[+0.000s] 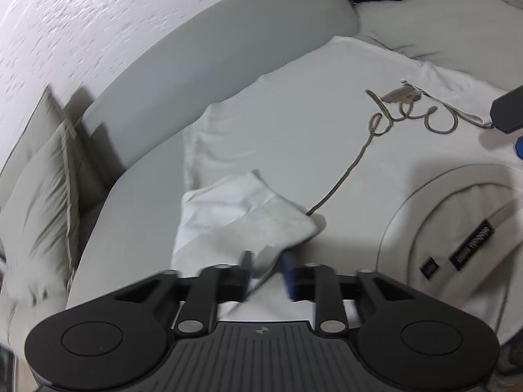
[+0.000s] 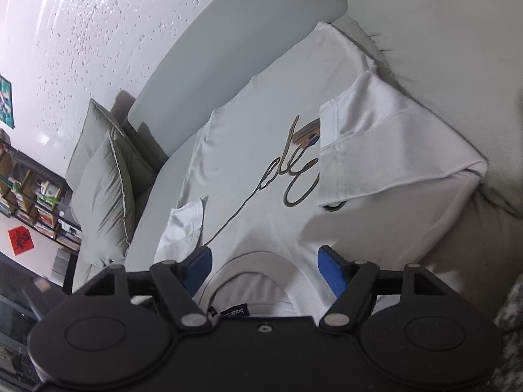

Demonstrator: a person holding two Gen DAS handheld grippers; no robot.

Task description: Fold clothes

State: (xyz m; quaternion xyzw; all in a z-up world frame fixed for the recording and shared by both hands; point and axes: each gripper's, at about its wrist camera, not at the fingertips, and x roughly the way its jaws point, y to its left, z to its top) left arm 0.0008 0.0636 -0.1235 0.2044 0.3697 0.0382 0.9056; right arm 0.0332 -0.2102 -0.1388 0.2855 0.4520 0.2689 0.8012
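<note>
The white cotton T-shirt's sleeve (image 1: pixel 248 209), pinched narrowly by the left gripper (image 1: pixel 266 271), should be drawn flat toward 3 o'clock (right gripper (image 2: pixel 264 268) wide, empty).

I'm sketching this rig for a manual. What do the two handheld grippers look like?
Both look alike. The left gripper and the right gripper each have a matte black body with two round lobes, black linkage bars on silver pivot pins, and blue fingertip pads. The left gripper's central plate is ribbed grey with a small logo. No cables or sleeves show.
</note>
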